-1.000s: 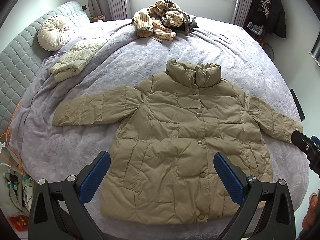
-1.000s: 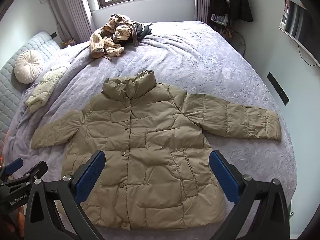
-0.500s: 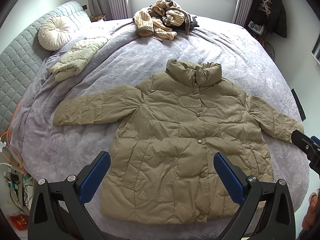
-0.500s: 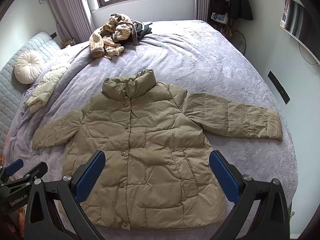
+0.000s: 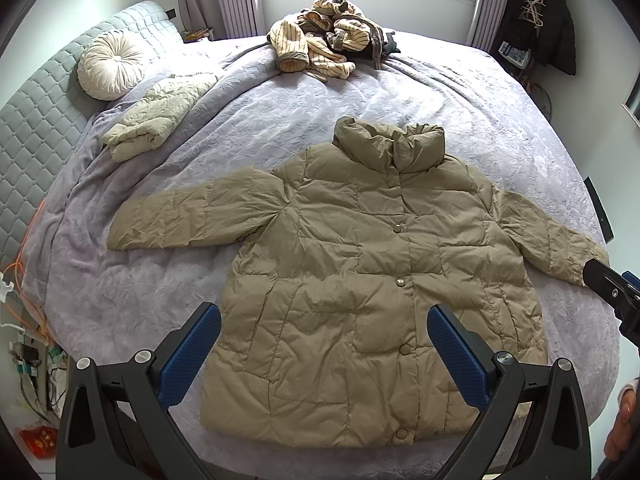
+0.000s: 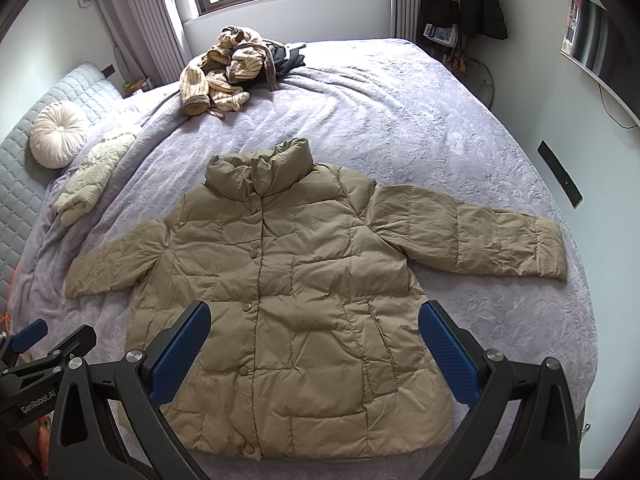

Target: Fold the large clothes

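A tan puffer jacket (image 5: 360,280) (image 6: 288,300) lies flat and buttoned on the lavender bed, collar toward the window, both sleeves spread out sideways. My left gripper (image 5: 324,344) hovers open above the jacket's lower hem, blue pads wide apart, nothing between them. My right gripper (image 6: 314,340) hangs open over the hem as well, also holding nothing. In the left wrist view the right gripper's black tip shows at the right edge by the sleeve cuff (image 5: 576,264). The left gripper's tip appears at the lower left of the right wrist view.
A folded cream puffer garment (image 5: 156,120) and a round cushion (image 5: 108,64) lie by the quilted headboard. A pile of striped and dark clothes (image 5: 328,44) sits near the window. Dark coats (image 6: 460,0) hang at the back right. Cables (image 5: 24,320) trail beside the bed's left edge.
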A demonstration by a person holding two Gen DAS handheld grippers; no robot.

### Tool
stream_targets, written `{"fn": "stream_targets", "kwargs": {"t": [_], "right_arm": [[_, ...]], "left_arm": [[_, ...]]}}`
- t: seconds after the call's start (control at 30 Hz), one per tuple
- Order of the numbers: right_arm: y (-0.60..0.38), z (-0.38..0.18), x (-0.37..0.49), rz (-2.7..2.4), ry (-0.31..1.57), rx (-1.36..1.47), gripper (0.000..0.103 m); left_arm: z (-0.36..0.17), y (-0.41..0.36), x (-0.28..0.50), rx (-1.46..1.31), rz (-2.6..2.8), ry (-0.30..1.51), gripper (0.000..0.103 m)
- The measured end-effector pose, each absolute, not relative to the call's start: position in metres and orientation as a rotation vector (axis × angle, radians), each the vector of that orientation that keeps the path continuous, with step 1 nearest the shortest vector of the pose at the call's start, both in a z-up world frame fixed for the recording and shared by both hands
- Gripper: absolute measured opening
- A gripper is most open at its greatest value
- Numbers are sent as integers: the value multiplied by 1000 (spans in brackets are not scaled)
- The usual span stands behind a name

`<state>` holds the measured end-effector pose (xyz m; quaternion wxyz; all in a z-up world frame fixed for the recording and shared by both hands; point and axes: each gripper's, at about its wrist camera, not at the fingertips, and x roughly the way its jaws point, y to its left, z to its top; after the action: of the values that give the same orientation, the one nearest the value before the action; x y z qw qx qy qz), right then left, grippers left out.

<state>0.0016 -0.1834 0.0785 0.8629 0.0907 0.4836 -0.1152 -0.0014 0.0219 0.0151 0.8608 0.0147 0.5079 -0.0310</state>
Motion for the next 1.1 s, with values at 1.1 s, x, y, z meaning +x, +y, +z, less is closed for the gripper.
{"fn": "stream_targets", "kwargs": {"t": [1.1], "right_arm": [[-186,77,0,-225,988,214,103]], "left_arm": [[14,23,-8,34,-58,1074,103]]}}
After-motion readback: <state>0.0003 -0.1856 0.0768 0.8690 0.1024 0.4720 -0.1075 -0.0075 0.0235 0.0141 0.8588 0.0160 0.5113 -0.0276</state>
